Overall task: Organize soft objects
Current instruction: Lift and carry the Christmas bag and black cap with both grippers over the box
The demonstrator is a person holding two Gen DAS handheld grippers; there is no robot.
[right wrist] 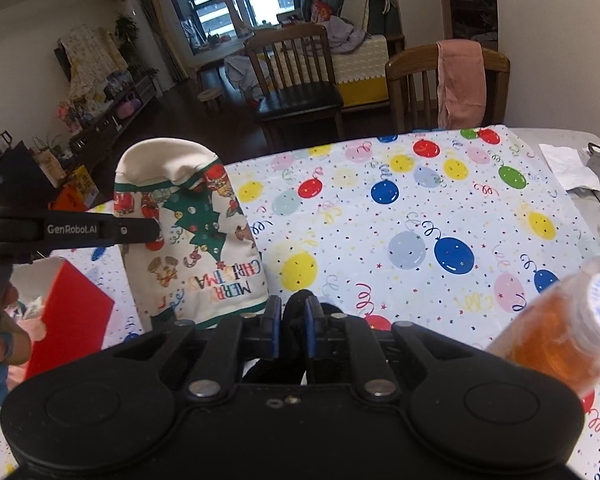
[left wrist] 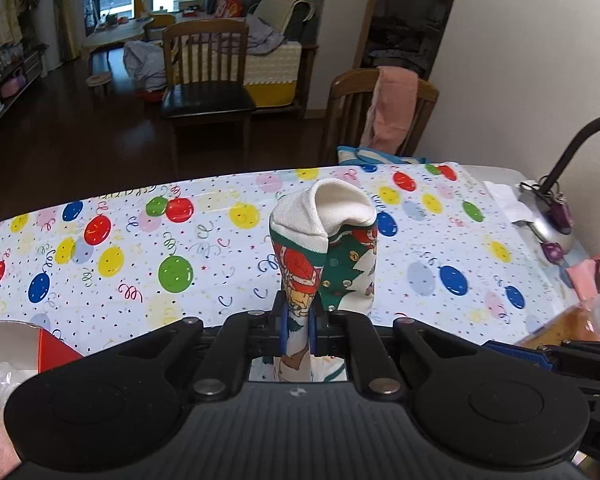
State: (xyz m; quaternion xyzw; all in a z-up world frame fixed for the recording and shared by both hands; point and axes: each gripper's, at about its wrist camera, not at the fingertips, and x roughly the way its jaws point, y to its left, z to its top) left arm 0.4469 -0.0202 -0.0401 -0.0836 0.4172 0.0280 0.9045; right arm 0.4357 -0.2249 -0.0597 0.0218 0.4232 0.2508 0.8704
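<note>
Orange bottle (right wrist: 560, 332) beside right tongs (right wrist: 292, 320)

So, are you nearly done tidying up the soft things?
Not nearly. Nothing looks put away yet. The left gripper is pinching the Christmas cloth, held up off the balloon tablecloth. The right gripper grips a dark thing I can't identify. The cloth has yet to be folded or put somewhere.

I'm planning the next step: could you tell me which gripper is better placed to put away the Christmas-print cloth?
Left, probably. The left gripper is already shut on the Christmas-print cloth, while the right gripper seems to pinch a dark item.
</note>
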